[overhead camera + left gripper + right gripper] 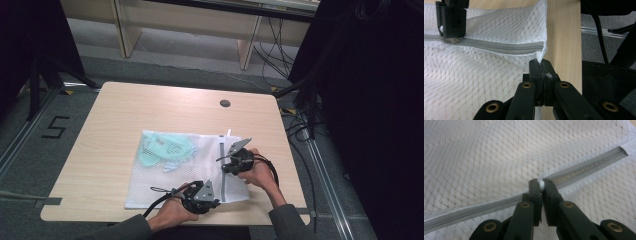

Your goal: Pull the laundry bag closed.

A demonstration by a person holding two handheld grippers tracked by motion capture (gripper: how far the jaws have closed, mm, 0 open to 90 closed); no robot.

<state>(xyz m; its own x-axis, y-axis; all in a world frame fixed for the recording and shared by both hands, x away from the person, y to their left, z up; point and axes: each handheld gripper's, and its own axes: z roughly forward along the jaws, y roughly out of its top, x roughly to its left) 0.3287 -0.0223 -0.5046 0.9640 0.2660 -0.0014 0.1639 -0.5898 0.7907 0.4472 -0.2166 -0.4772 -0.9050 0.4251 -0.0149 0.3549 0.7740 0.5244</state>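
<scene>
A white mesh laundry bag [172, 175] lies flat on the table with a mint-green garment [165, 148] inside it. A grey zipper [222, 170] runs along the bag's right side. My left gripper [216, 201] sits at the bag's near right corner; in the left gripper view its jaws [540, 64] are shut on the mesh edge just past the zipper's end [534, 47]. My right gripper [224, 160] is farther up the zipper, shut on the small white zipper pull [541, 185]. Beyond the pull the zipper [589, 167] lies parted; behind it the teeth are closed.
The light wooden table [115, 120] has a cable hole [225, 103] at the back. Its right edge [564, 37] runs close beside the bag's corner. Black curtains, stand legs [42, 75] and cables [300, 125] surround the table on the floor.
</scene>
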